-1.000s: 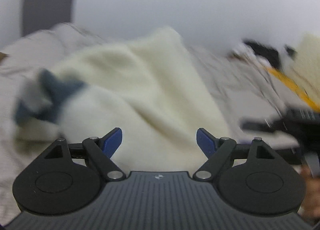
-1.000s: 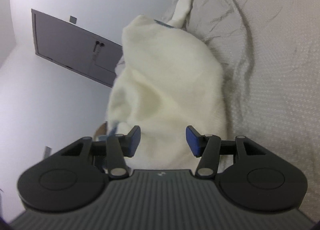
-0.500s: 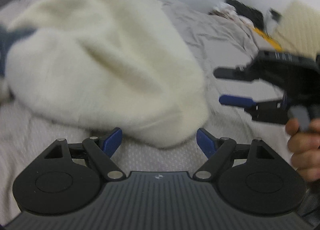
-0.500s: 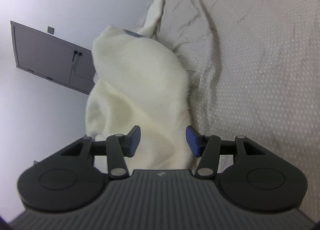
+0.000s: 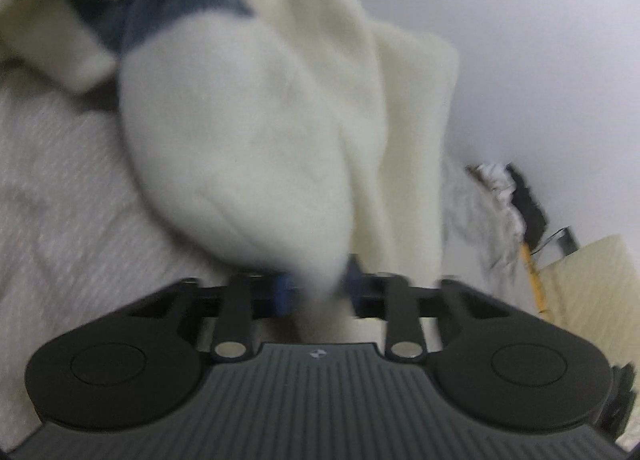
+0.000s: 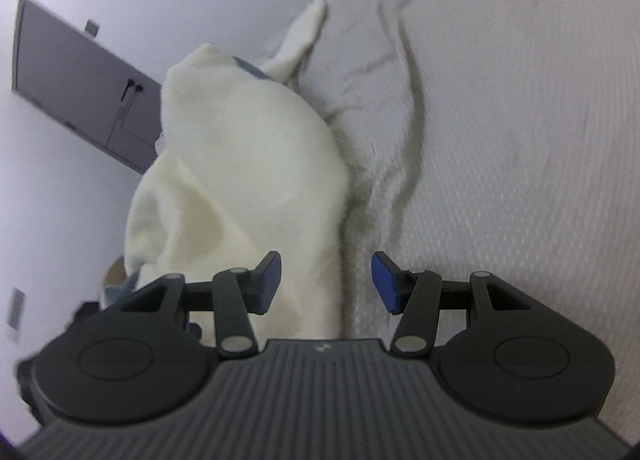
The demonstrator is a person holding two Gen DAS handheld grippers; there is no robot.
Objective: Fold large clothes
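A large cream fleece garment [image 5: 256, 128] with a dark blue collar part [image 5: 168, 0] lies bunched on the grey bedsheet [image 5: 52, 180]. My left gripper [image 5: 318, 292] is shut on a fold of its hem, the cloth pinched between the blue pads; the view is blurred. In the right wrist view the same garment [image 6: 248, 164] stretches away, one sleeve [image 6: 300, 36] pointing up the bed. My right gripper [image 6: 326, 284] is open, its jaws on either side of the garment's near edge, not closed on it.
The wrinkled grey bedsheet [image 6: 500, 140] fills the right. A grey door [image 6: 76, 80] stands in the white wall. A pile of dark and yellow items [image 5: 524, 212] and a cream cushion [image 5: 588, 280] lie at the bed's far side.
My left gripper was open a second ago; it has moved in and shut on the garment's hem. My right gripper has stayed open, shifting slightly along the garment's edge.
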